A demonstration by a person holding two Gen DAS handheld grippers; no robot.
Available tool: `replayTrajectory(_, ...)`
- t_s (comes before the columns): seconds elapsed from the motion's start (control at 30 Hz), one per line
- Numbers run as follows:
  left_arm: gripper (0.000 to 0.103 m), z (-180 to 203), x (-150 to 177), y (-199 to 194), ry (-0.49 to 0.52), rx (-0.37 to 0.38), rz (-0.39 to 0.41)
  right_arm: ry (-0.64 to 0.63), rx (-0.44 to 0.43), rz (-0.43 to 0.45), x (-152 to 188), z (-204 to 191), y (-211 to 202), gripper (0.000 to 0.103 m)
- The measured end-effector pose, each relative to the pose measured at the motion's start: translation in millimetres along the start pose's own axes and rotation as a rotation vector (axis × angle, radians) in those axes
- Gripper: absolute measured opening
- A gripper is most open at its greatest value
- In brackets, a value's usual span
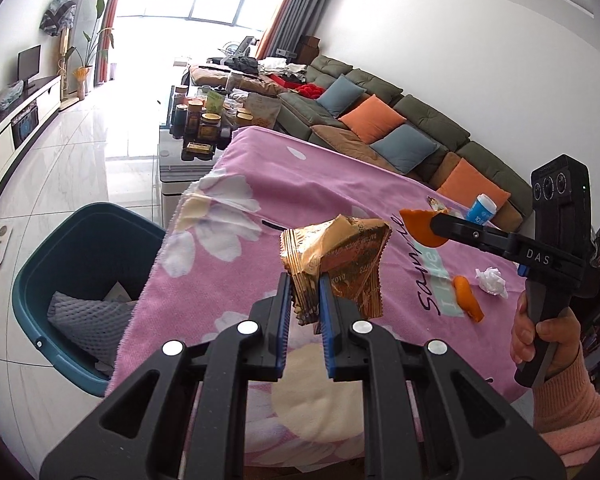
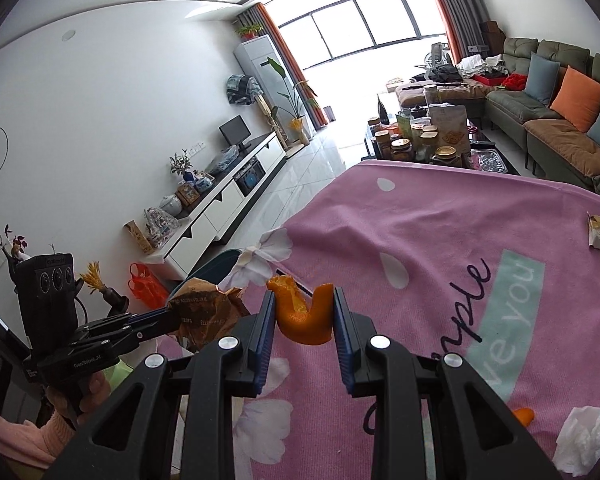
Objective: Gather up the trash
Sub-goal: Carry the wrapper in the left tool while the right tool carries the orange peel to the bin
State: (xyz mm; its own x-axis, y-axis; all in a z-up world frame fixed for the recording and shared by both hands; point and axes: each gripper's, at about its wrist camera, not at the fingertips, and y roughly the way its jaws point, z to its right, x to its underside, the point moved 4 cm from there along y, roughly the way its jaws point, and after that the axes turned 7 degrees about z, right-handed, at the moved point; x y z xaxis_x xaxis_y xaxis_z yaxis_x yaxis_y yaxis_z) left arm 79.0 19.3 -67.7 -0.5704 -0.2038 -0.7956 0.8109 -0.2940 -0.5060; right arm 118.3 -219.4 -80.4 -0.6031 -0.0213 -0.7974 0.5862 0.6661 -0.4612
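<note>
Left gripper point(image 1: 303, 280) clamped on upright gold wrapper point(image 1: 336, 256); right gripper point(image 2: 304, 312) pinching curled orange peel point(image 2: 304, 316), tips upward.

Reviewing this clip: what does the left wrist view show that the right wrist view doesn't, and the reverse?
Only the left wrist view shows the inside of the teal bin beside the table, holding grey mesh padding, plus a blue-and-white bottle at the far table edge.

Only the right wrist view shows the TV cabinet along the wall and the orange mesh bag on the floor.

Both show the left gripper shut on the gold snack wrapper, the right gripper clamping an orange peel, the pink floral cloth, a crumpled tissue and a loose peel piece.
</note>
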Motion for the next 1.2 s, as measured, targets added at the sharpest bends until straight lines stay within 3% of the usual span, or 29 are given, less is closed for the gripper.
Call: replayTrajectory(1.2,0.014,-69,-2,-59,-0.098,-0.181,0.086,-0.036,-0.143,-0.093,19,-72,66,0.026)
